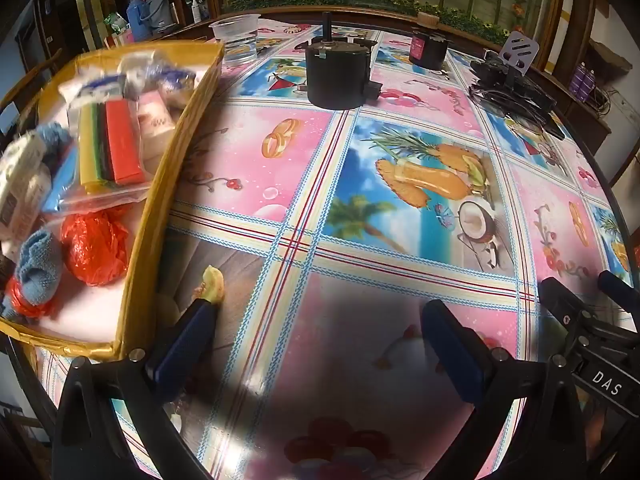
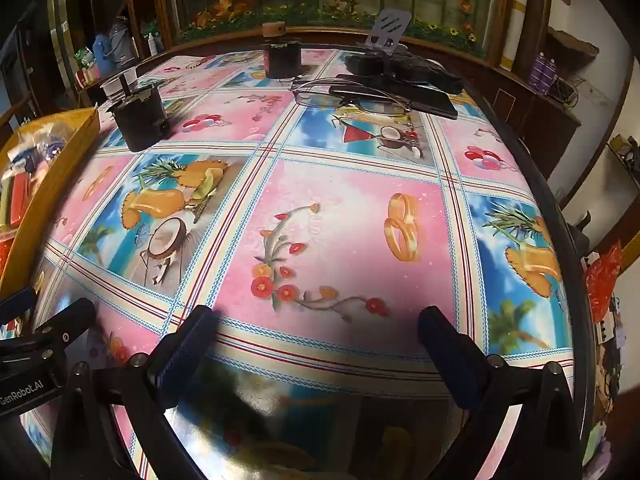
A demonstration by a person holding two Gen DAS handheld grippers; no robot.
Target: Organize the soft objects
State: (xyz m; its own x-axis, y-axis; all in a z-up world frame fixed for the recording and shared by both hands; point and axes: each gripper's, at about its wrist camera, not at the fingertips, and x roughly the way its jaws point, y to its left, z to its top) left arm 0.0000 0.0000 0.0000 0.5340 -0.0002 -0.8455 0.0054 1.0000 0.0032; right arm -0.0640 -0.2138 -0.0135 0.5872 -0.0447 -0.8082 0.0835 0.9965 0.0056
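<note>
A yellow cardboard box (image 1: 160, 184) sits at the table's left and holds soft things: a clear zip bag of coloured sponge strips (image 1: 110, 148), a red plastic bag (image 1: 94, 246), blue knitted cloths (image 1: 40, 266) and white packets (image 1: 22, 188). The box also shows at the left edge of the right wrist view (image 2: 52, 176). My left gripper (image 1: 320, 320) is open and empty, low over the tablecloth just right of the box. My right gripper (image 2: 316, 324) is open and empty over the middle of the table. Its body shows at the lower right of the left wrist view (image 1: 588, 320).
On the patterned tablecloth (image 1: 400, 200) stand a black round pot (image 1: 338, 74), a clear plastic cup (image 1: 238, 38), a dark jar (image 1: 428, 50), eyeglasses (image 2: 352, 98), and a black case with a phone stand (image 2: 400, 68). The table edge curves on the right (image 2: 572, 240).
</note>
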